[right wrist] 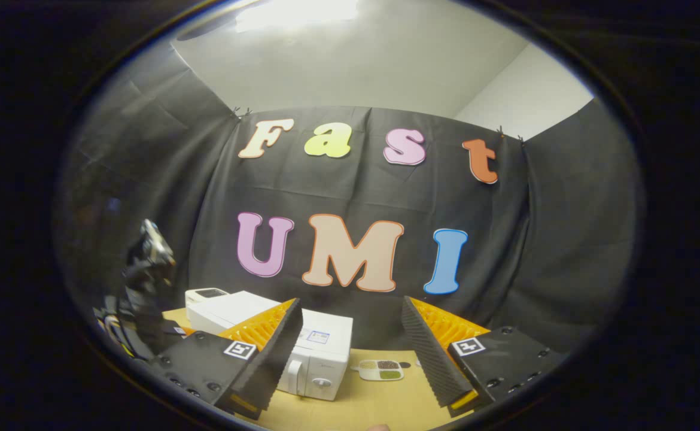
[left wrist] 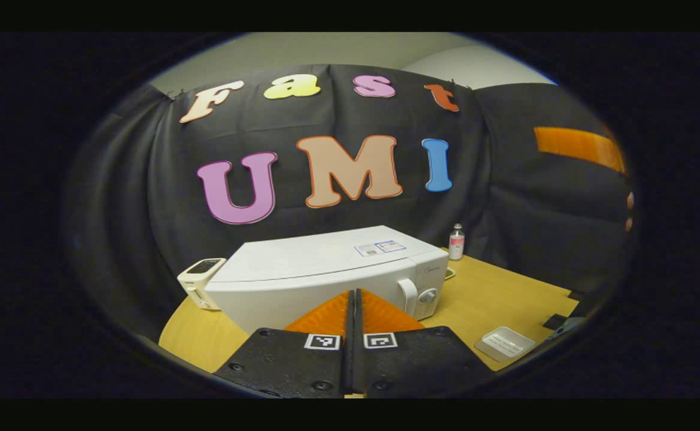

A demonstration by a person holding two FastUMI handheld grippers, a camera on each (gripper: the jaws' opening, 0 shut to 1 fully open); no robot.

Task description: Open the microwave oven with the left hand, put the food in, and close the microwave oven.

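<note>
A light wooden table stands in a booth hung with black cloth, with a pale wall and ceiling above. On the table sits a white microwave oven, its door shut and its handle and round knob at the right end of the front. In the left gripper view, the left gripper has its two fingers pressed together with nothing between them; the oven lies just beyond the fingertips, the handle a little to their right. In the right gripper view, the right gripper has its fingers spread wide and empty — the oven shows behind its left finger, and a small white tray of food rests on the table between the fingers, farther off. Around the oven: a white toaster at its left, a small bottle at the far right, and a white dish near the table's front right edge.
</note>
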